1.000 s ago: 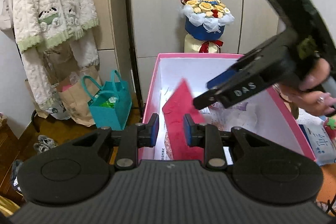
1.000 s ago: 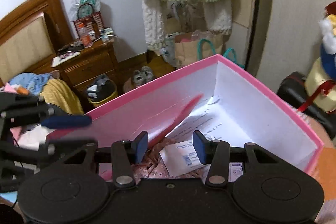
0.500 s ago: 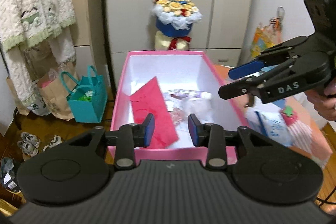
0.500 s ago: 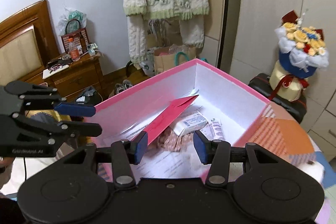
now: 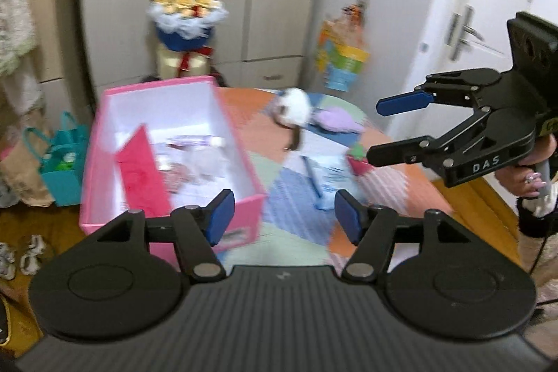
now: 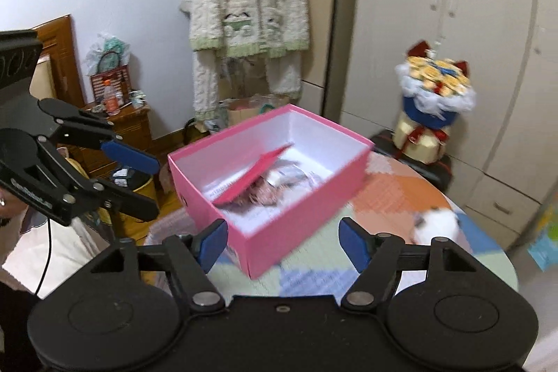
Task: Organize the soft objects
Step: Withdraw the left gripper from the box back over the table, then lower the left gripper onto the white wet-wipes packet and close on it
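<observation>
A pink box [image 5: 244,218] [image 6: 300,218] sits on a round table covered by a patchwork cloth [image 5: 296,208] [image 6: 394,194]. Inside lie a red envelope [image 5: 139,169] [image 6: 254,176], papers and a crumpled pinkish cloth [image 6: 265,197]. On the cloth beyond the box lie a white plush toy [image 5: 293,107] [image 6: 436,225], a lilac soft piece [image 5: 334,119] and a small red and green item [image 5: 359,159]. My left gripper [image 5: 282,218] [image 6: 136,183] hangs above the box's near corner, jaws opening, nothing between them. My right gripper [image 6: 282,243] [image 5: 387,128] is also opening and empty, held back from the box.
A blue pen and papers [image 5: 314,176] lie on the table. A flower bouquet [image 5: 185,23] [image 6: 432,103] stands before the wardrobe. Teal bags [image 5: 59,159], shoes [image 5: 21,257] and a hanging knit cardigan [image 6: 247,23] are at the left; a wooden nightstand [image 6: 118,128] is beyond.
Both grippers pulled back and up from inside the box and their jaws spread wider. The views swung right, revealing the table with the plush toy. The red envelope stays in the box.
</observation>
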Demonstrator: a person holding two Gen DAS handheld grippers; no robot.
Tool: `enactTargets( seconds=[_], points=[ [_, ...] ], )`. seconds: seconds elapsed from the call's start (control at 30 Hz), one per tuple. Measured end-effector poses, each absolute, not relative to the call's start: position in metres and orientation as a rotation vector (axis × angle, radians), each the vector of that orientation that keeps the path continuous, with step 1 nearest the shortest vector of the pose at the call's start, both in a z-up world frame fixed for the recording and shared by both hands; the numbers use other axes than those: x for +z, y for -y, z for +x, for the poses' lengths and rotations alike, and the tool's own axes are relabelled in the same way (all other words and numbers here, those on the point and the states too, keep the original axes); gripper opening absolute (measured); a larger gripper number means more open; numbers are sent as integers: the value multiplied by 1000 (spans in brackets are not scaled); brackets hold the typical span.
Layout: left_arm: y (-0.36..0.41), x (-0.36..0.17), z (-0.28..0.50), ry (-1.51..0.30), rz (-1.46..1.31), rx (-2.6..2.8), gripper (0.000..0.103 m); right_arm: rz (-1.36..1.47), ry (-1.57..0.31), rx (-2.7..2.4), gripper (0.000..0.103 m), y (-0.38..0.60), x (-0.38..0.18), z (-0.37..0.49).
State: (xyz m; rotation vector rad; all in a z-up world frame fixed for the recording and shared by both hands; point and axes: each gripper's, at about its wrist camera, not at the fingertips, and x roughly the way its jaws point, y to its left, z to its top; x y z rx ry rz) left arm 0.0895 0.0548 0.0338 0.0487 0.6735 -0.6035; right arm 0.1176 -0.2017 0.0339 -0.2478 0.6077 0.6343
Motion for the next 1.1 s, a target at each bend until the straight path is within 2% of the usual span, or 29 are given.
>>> enactTargets(
  seconds=[0.13,0.5,0.57,0.7,0.83,1.1],
  points=[
    [-22,23,90,-698,85,-675,69,-228,-619,583,80,231,21,94],
    [56,-10,117,-781,77,-767,70,-181,-661,514,84,287,-28,71],
    [67,-14,126,-783,58,-775,70,-199,-654,513,88,292,-39,74],
    [82,-31,144,-773,27,-750,70,-199,-655,510,88,301,-64,91],
    [90,-57,164,-845,11,-695,70,-186,-604,516,88,303,-91,102],
    [106,-91,196,-865,-29,-657,68,-151,-635,461,88,298,-144,136]
  ],
)
